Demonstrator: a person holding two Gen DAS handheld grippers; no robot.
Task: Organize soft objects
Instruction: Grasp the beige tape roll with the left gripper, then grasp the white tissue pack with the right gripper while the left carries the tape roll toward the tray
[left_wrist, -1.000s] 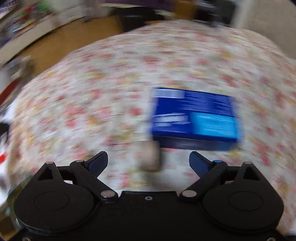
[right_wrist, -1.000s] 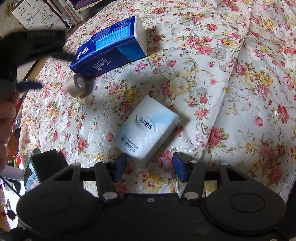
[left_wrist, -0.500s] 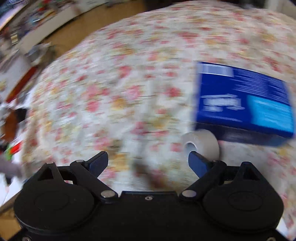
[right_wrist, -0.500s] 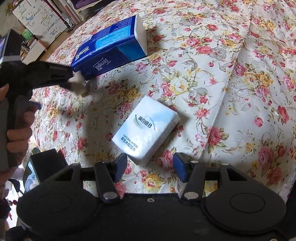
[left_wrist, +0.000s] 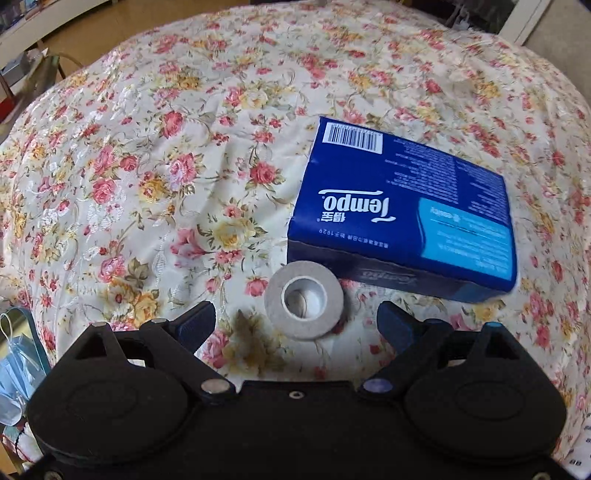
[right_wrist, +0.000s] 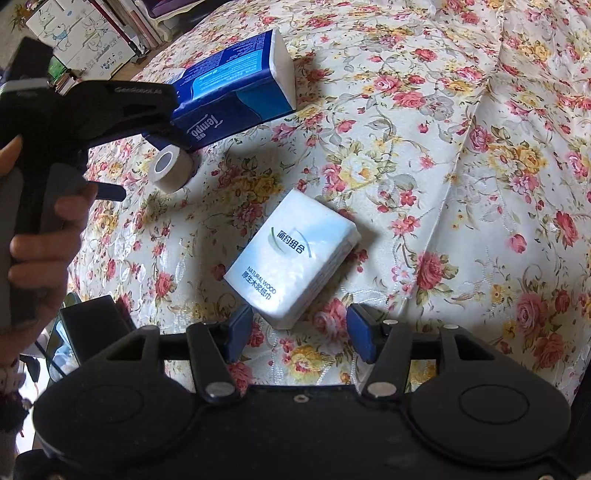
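Two tissue packs, blue (right_wrist: 236, 88) and white (right_wrist: 291, 258); one tape roll (right_wrist: 171, 168).

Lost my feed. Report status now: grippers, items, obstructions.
Left gripper open, roll of tape between its fingers, ungrasped. Right gripper open, short of white tissue pack. Blue Tempo pack right behind the roll.

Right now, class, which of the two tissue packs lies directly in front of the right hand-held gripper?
The white tissue pack, just ahead of the open right hand-held gripper; the blue Tempo pack lies farther away.
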